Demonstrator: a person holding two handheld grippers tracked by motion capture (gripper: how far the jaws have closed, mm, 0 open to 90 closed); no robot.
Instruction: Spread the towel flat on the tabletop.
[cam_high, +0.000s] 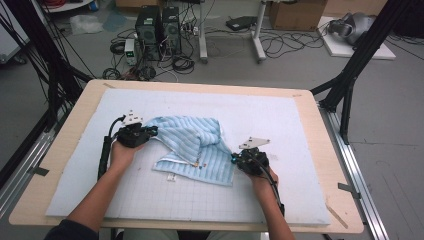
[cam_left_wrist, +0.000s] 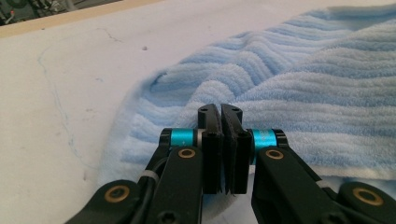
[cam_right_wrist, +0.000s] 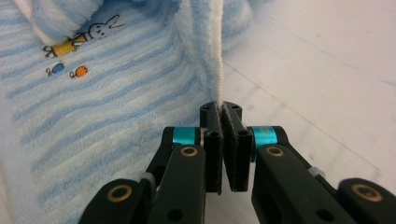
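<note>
Both my claws pinch the striped terry towel (cam_high: 192, 145)

Soft, ribbed, pale-blue cloth lies rumpled mid-mat (cam_high: 280, 115); my left claw (cam_high: 152, 131) clamps its nine-o'clock edge, my right claw (cam_high: 234, 159) grips the white-hemmed four-o'clock corner.

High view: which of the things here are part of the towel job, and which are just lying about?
In the job:
- light blue striped towel, crumpled on the white grid mat
- left gripper, shut on the towel's left edge
- right gripper, shut on its white hem

Lying about:
- two computer towers on the floor
- cardboard box
- loose cables
</note>
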